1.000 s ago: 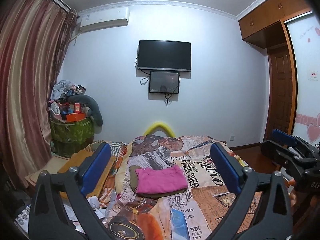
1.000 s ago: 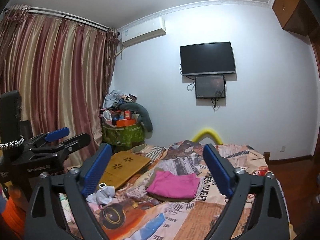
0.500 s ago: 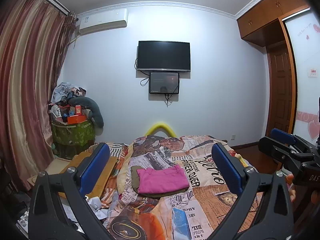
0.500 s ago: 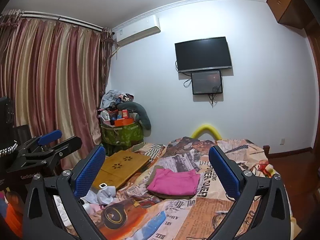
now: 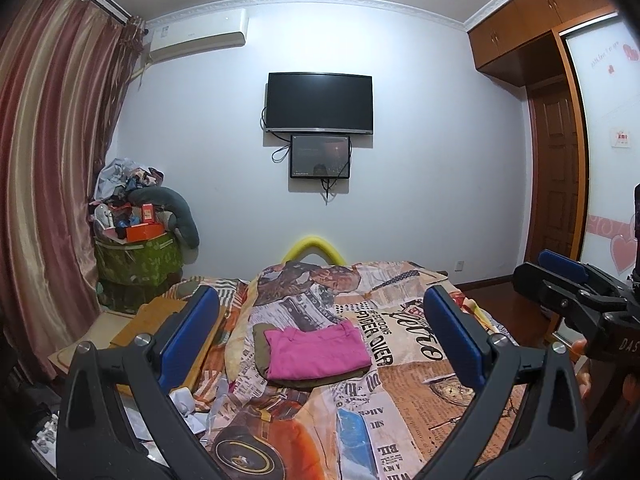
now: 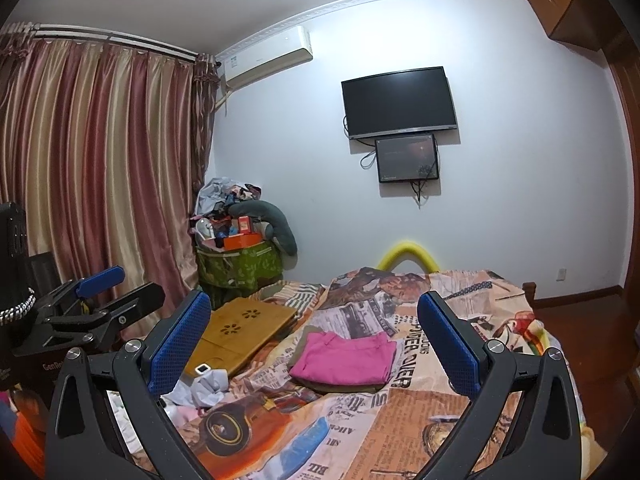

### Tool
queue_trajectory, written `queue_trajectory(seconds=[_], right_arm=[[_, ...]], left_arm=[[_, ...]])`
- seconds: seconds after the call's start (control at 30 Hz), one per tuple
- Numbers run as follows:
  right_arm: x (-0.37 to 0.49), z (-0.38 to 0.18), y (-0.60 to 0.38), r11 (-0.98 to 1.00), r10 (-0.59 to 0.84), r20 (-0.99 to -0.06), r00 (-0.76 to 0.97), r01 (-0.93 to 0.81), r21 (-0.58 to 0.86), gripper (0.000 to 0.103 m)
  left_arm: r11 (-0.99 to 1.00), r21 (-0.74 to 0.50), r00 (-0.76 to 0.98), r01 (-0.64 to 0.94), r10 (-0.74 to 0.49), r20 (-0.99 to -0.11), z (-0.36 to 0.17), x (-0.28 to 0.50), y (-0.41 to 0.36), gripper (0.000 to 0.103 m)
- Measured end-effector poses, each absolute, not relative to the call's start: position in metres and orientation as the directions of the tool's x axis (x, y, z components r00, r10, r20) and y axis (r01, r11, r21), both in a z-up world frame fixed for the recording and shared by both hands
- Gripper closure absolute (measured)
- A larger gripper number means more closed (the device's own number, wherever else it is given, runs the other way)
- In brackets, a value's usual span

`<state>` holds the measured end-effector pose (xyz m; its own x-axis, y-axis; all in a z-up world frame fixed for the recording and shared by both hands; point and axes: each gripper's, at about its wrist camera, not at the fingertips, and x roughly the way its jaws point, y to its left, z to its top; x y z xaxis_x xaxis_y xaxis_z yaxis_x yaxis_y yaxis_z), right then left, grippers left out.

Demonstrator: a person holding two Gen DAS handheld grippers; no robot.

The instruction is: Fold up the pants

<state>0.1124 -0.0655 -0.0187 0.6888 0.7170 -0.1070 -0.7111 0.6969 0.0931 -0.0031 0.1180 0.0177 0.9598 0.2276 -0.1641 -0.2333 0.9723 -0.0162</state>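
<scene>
Folded pink pants (image 5: 318,349) lie on top of a folded olive garment (image 5: 260,354) in the middle of the bed; they also show in the right wrist view (image 6: 345,358). My left gripper (image 5: 320,332) is open and empty, held well back from and above the pants. My right gripper (image 6: 314,336) is open and empty, also held back from them. The right gripper shows at the right edge of the left wrist view (image 5: 568,292), and the left gripper shows at the left of the right wrist view (image 6: 100,304).
The bed has a newspaper-print cover (image 5: 400,344). A wooden lap tray (image 6: 240,330) and crumpled cloth (image 6: 204,388) lie on its left side. A green bin piled with clutter (image 5: 136,256) stands by the curtain (image 5: 44,184). A TV (image 5: 320,102) hangs on the far wall.
Both grippers drifted slightly; the right wrist view has risen and pulled back a little. The pants have not moved. Both grippers stay open.
</scene>
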Motion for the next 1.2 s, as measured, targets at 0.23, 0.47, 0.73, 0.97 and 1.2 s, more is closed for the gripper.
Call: queue_trajectory(seconds=[0.23,0.47,0.73,0.97,1.2], right_arm=[[0.1134,-0.0182,-0.0664,0.699,0.715,-0.11,0.69,-0.708,0.099,0.0],[0.1114,-0.0173,-0.068,0.699,0.715,-0.104,0.691,-0.707,0.111,0.0],[0.1098,-0.0169,-0.0688,0.703,0.711,-0.105,0.695,-0.699,0.129,0.0],[0.1082,-0.015,-0.068,0.707,0.707,-0.107,0.699,-0.695,0.127,0.0],[0.1079,-0.0143,-0.0685,0.711,0.703,-0.104,0.704,-0.692,0.124,0.0]], left_arm=[[0.972,-0.027,0.959,-0.233,0.225,-0.172,0.0165,-0.0015,0.1221,0.0],[0.974,-0.026,0.96,-0.226,0.219,-0.175,0.0161,0.0014,0.1212,0.0],[0.977,-0.025,0.963,-0.214,0.206,-0.176,0.0151,0.0036,0.1198,0.0],[0.979,-0.028,0.964,-0.204,0.195,-0.181,0.0151,0.0044,0.1202,0.0],[0.977,-0.031,0.963,-0.213,0.204,-0.175,0.0138,0.0044,0.1204,0.0]])
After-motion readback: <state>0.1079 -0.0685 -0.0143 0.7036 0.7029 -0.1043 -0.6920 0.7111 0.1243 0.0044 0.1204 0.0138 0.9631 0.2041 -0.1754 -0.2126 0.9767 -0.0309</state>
